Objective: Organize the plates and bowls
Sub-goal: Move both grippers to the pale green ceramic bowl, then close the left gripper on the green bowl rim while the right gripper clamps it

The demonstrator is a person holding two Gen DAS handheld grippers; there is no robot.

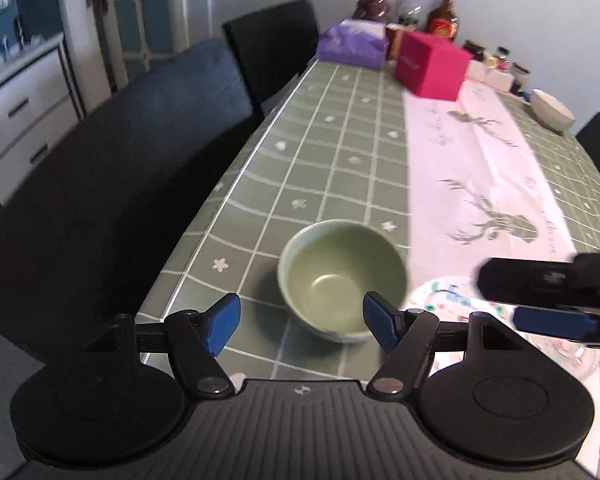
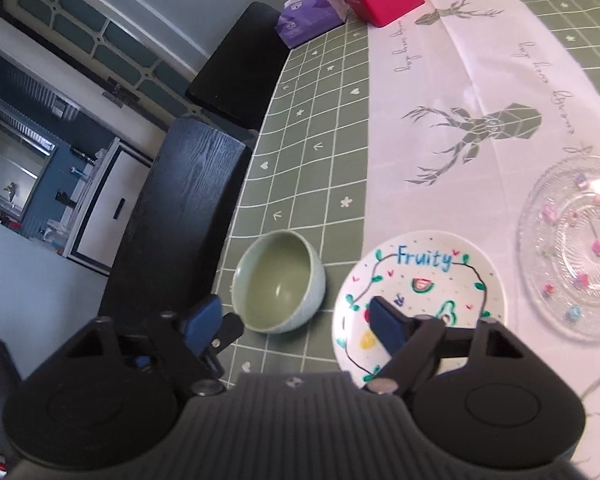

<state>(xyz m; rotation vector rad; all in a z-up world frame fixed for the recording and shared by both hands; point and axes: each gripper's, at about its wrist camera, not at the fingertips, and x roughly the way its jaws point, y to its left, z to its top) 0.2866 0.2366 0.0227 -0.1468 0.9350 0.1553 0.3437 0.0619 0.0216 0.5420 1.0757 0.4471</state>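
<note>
A pale green bowl point(image 1: 342, 278) stands upright near the table's left edge, empty. My left gripper point(image 1: 302, 326) is open, its blue pads either side of the bowl's near rim, just above it. The bowl also shows in the right wrist view point(image 2: 278, 280). Right of it lies a white plate point(image 2: 420, 292) painted "Fruity". My right gripper point(image 2: 296, 326) is open and empty, above the gap between bowl and plate; it shows at the right of the left wrist view point(image 1: 548, 300). A clear glass plate point(image 2: 576, 248) lies further right. Another bowl point(image 1: 552, 110) sits far back.
The table point(image 1: 332, 152) has a green grid cloth and a white deer runner point(image 2: 460, 92). A pink box point(image 1: 432, 66), a purple tissue pack point(image 1: 354, 44) and bottles stand at the far end. Dark chairs point(image 1: 140, 152) line the left edge.
</note>
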